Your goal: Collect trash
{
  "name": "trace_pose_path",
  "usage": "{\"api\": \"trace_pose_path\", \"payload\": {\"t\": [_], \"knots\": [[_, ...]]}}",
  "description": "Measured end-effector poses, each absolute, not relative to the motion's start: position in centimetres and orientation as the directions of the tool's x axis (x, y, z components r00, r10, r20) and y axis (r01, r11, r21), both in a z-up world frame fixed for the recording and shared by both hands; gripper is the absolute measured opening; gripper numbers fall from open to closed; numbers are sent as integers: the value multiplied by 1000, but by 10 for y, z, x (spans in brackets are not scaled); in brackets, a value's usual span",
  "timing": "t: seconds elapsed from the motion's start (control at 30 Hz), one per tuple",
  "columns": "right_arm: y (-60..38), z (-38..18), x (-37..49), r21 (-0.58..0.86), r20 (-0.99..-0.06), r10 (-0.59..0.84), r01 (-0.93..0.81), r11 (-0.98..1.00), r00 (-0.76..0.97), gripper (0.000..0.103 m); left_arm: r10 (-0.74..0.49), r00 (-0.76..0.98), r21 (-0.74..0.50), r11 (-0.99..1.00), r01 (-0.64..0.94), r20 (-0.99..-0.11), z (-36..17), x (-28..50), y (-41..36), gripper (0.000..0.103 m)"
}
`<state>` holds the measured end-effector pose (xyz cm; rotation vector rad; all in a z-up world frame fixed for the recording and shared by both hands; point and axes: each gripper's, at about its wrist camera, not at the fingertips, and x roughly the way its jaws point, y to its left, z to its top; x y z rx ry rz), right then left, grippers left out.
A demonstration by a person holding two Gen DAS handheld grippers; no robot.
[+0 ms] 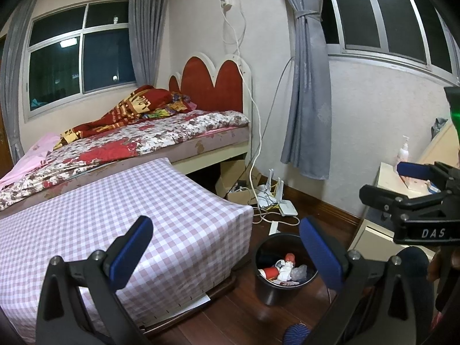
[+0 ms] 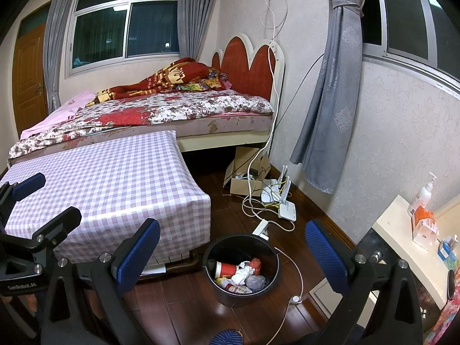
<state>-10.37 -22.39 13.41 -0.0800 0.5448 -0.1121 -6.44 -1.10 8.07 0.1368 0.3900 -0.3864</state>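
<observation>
A black trash bin (image 1: pixel 276 287) (image 2: pixel 244 290) stands on the dark wood floor beside the checkered table. It holds a red paper cup (image 2: pixel 225 268), crumpled white paper (image 2: pixel 243 273) and other scraps. My left gripper (image 1: pixel 227 253) is open and empty, above the table's corner and the bin. My right gripper (image 2: pixel 233 256) is open and empty, above the bin. The right gripper shows in the left wrist view at the right edge (image 1: pixel 408 184), and the left one in the right wrist view at the left edge (image 2: pixel 43 198).
A table with a pink checkered cloth (image 1: pixel 120 218) (image 2: pixel 109 178) stands against the bed (image 2: pixel 161 109). Cables, a power strip (image 2: pixel 260 228), routers (image 2: pixel 284 207) and a cardboard box (image 2: pixel 244 184) lie on the floor by the wall. A cream cabinet (image 2: pixel 402 247) with bottles stands at right.
</observation>
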Motion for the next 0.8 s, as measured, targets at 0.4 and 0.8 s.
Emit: {"api": "trace_pose_path", "payload": {"t": [0.4,0.8], "knots": [[-225,133,-104,-106,-515,-128,85,991,848,102,-337,860,68,918,390,-384,80,-66,-9,102],[-226,128,-106,-108,-521,-125,81,991,844,102,-360,856,51,912,406,-370,80,-68,-1,102]]}}
